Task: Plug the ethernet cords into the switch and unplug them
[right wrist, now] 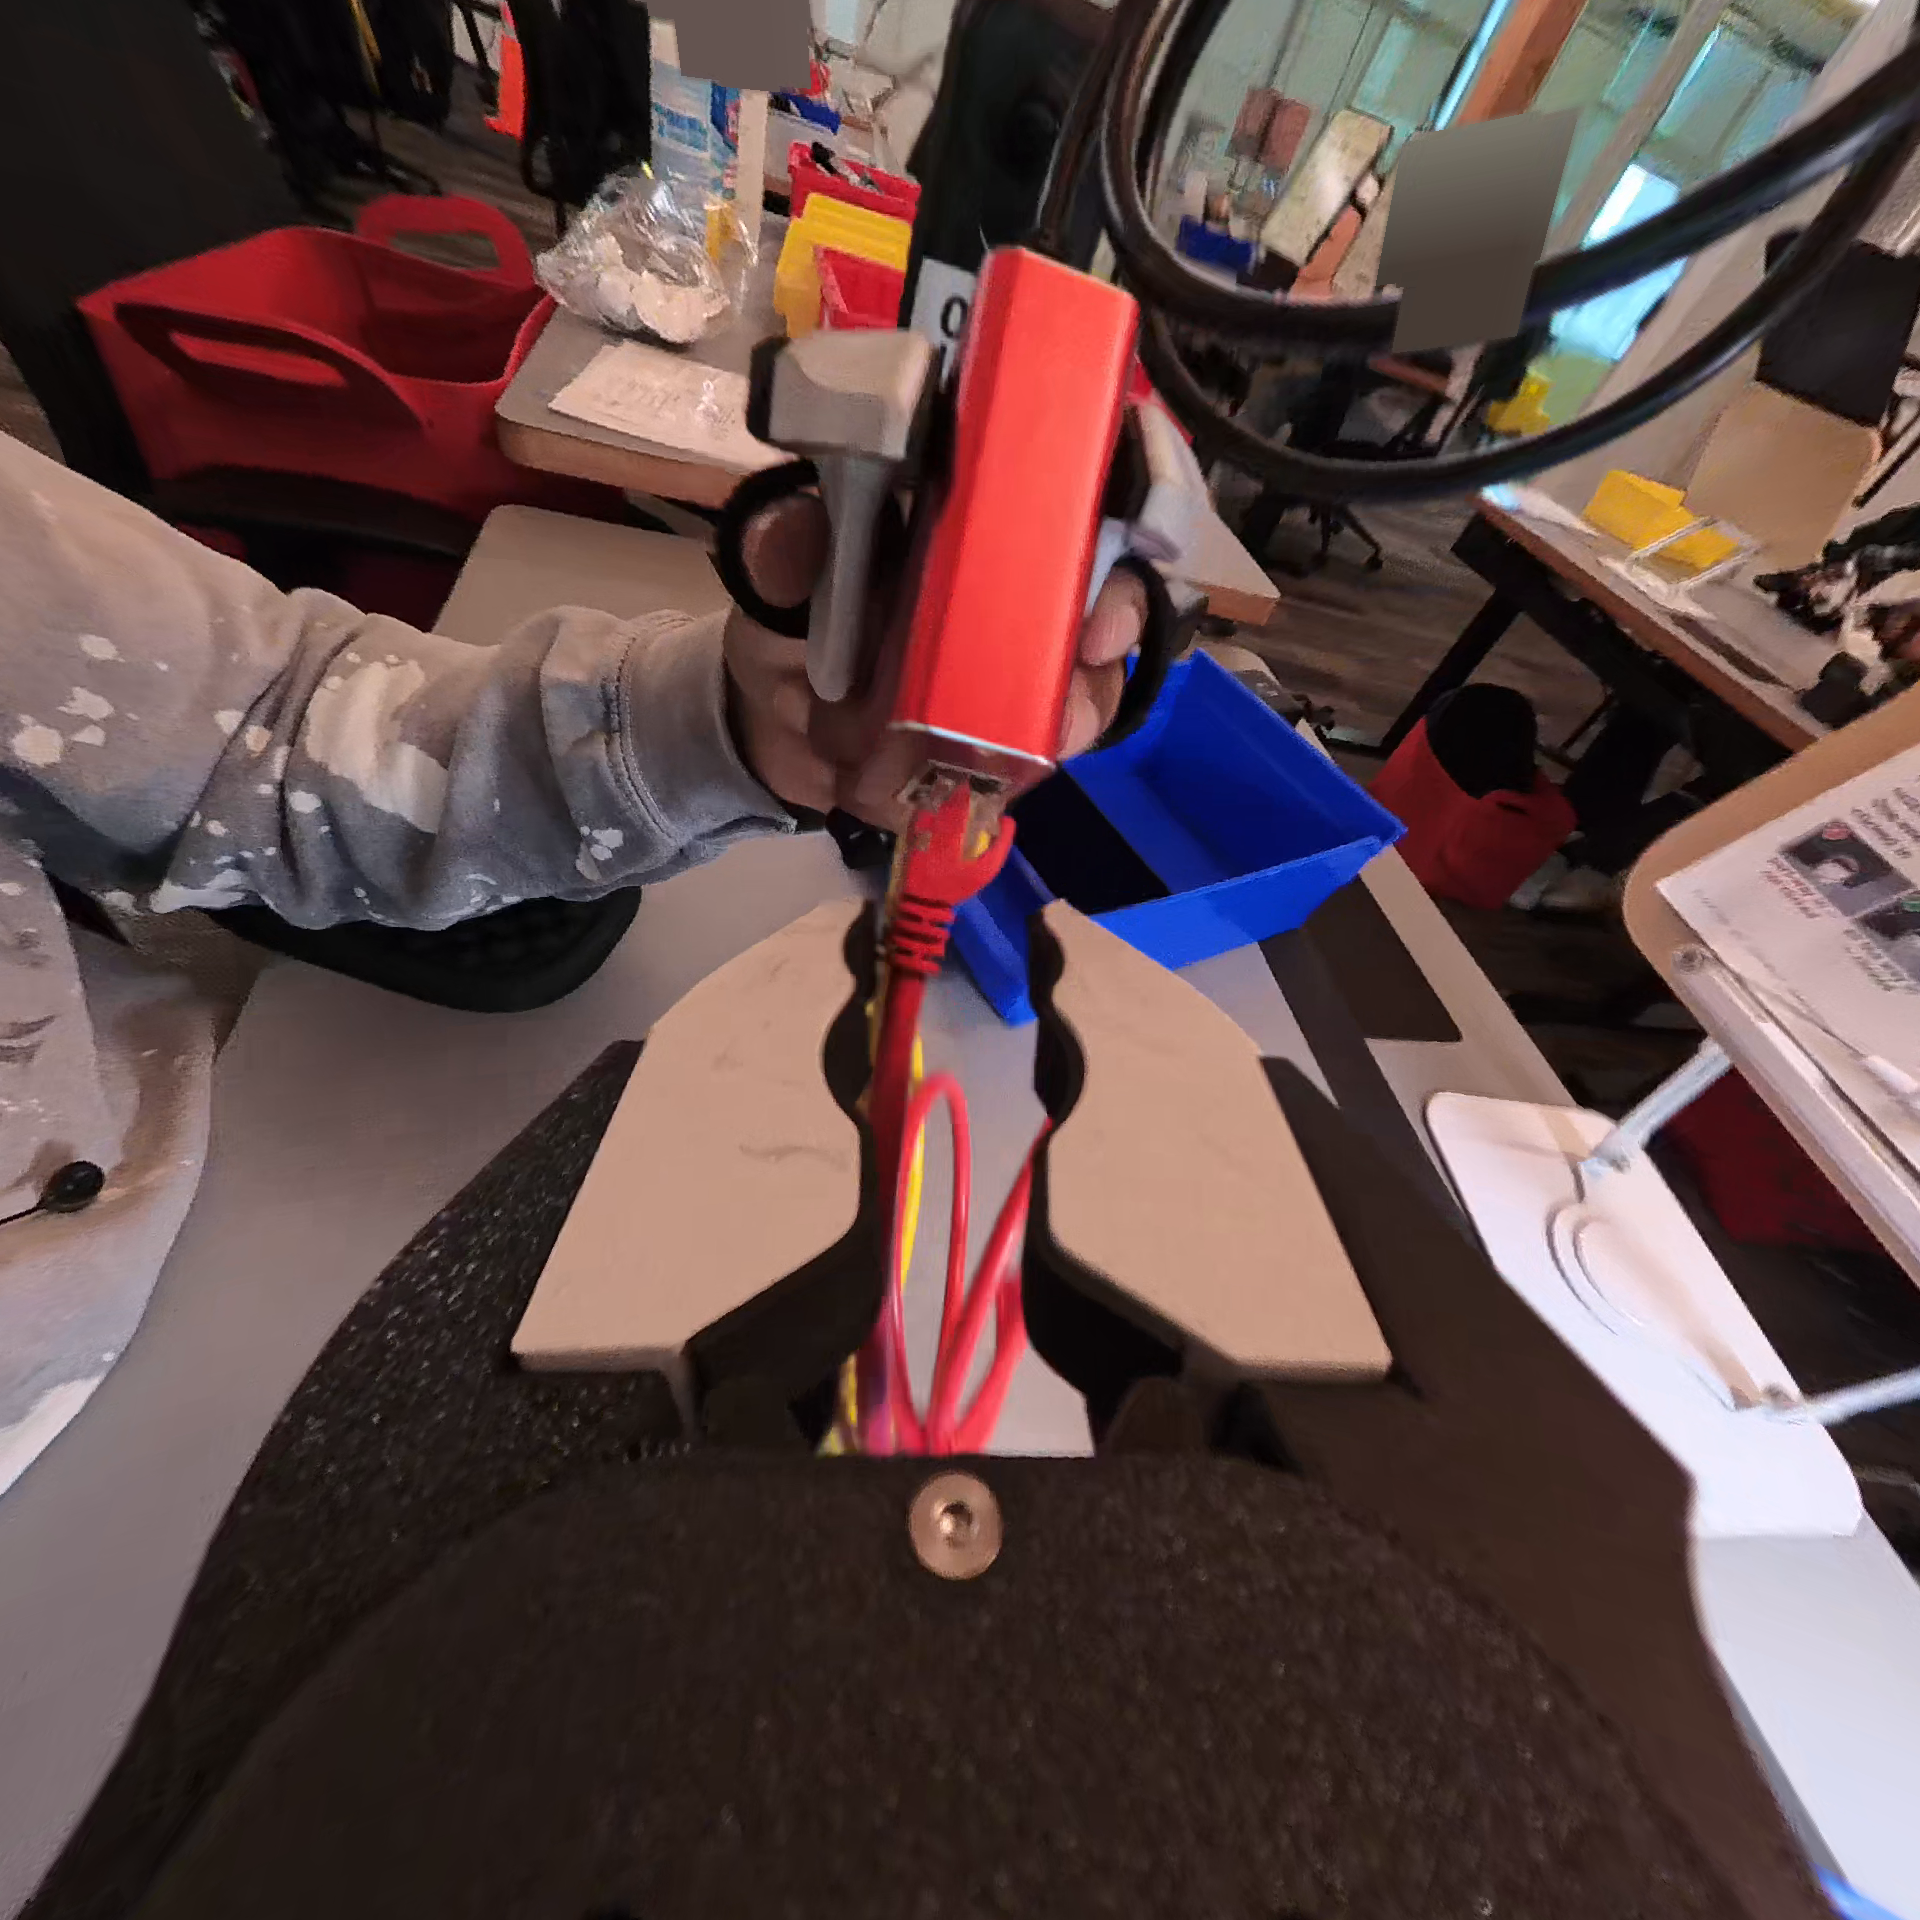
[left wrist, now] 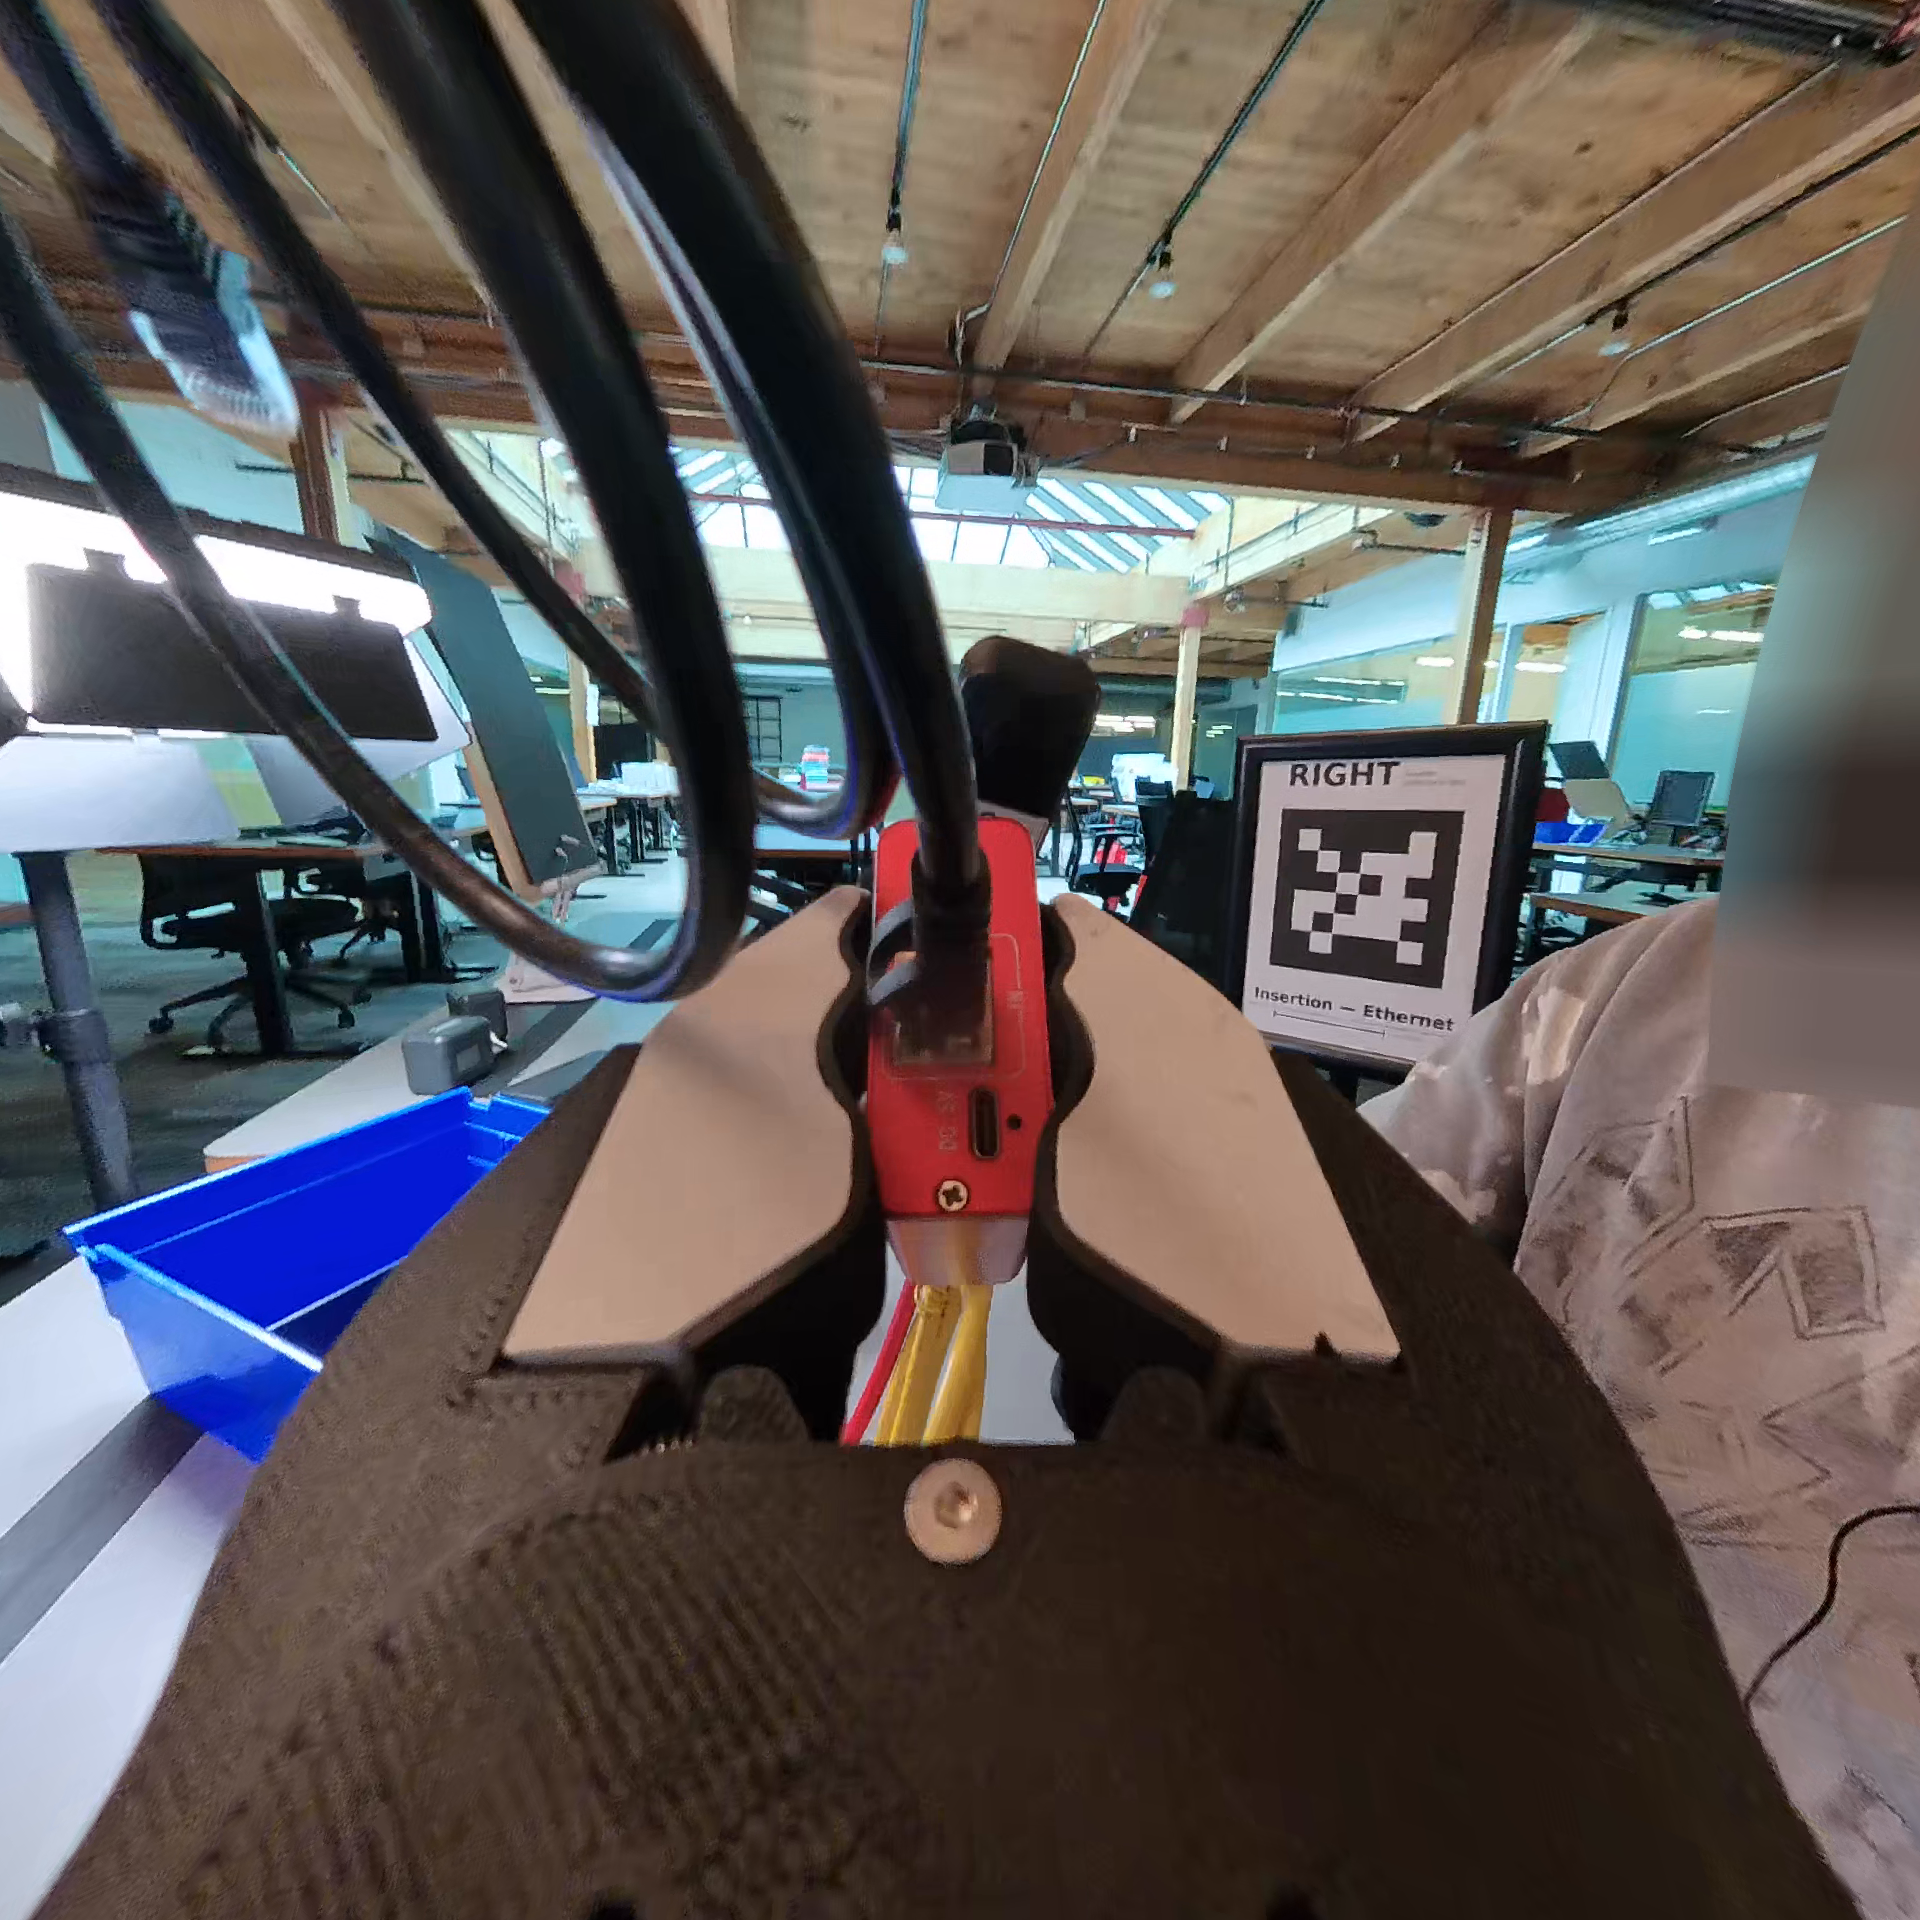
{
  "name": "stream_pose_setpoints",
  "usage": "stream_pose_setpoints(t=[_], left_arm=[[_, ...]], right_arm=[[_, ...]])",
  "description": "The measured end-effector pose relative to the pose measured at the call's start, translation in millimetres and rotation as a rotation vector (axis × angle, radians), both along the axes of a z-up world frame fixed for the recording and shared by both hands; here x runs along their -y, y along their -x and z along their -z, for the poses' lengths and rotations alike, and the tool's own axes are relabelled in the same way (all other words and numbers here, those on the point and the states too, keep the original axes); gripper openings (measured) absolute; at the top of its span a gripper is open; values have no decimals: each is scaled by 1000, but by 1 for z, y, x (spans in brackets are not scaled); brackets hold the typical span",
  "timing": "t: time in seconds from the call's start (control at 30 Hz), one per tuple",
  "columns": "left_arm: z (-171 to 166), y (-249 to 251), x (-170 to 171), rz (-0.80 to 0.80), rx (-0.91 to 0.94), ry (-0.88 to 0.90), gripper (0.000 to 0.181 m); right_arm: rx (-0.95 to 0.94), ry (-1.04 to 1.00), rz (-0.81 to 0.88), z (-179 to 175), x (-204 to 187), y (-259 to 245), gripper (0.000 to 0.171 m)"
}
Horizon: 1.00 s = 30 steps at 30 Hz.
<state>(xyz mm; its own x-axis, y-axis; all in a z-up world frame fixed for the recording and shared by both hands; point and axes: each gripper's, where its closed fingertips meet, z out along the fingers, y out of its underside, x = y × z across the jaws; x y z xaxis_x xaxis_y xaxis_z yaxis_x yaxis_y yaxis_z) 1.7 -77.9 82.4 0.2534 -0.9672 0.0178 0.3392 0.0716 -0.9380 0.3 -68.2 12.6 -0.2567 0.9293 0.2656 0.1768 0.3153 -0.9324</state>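
Left gripper (left wrist: 956,1049): fingers pressed onto the sides of the red switch (left wrist: 961,1039), holding it up off the table.
Right gripper (right wrist: 951,997): spread a little around the red cord (right wrist: 909,997); whether the pads touch it I cannot tell.
Plugged in: a black cord (left wrist: 940,914) in the switch's upper face; red cord's plug (right wrist: 940,847) at the lower end port.
Yellow cords (left wrist: 945,1361): hang below the switch; their plugs are hidden.
Progress: likely midway, either seating or pulling the red plug.
Loose end: a free black plug (left wrist: 208,322) dangles above.
Only left view: black cord's port.
Only right view: red plug, blue bin (right wrist: 1236,894) beyond on the table.
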Motion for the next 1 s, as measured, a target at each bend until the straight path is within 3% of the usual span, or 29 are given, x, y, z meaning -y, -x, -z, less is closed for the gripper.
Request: stream_pose_setpoints(t=[0.03, 0.27, 0.5, 0.6, 0.8, 1.0], left_arm=[[0, 1, 0, -9, -1, -10, 30], [3, 12, -8, -69, -56, 16, 30], [11, 31, -36, -237, -98, 213, 60], [20, 38, -51, -281, -72, 328, 69], [33, 21, -66, -168, 65, 499, 71], [53, 36, -96, -292, 302, 609, 53]], right_arm=[[-31, -3, -21, -3, 4, 2, 16], [-67, -182, 121, -10, -6, 7, 14], [-136, -400, 353, -17, -32, 15, 12], [-178, -625, 531, -22, -54, 14, 11], [-248, -1066, 799, -27, -81, 10, 11], [-290, -1230, 855, -3, -92, 23, 10]])
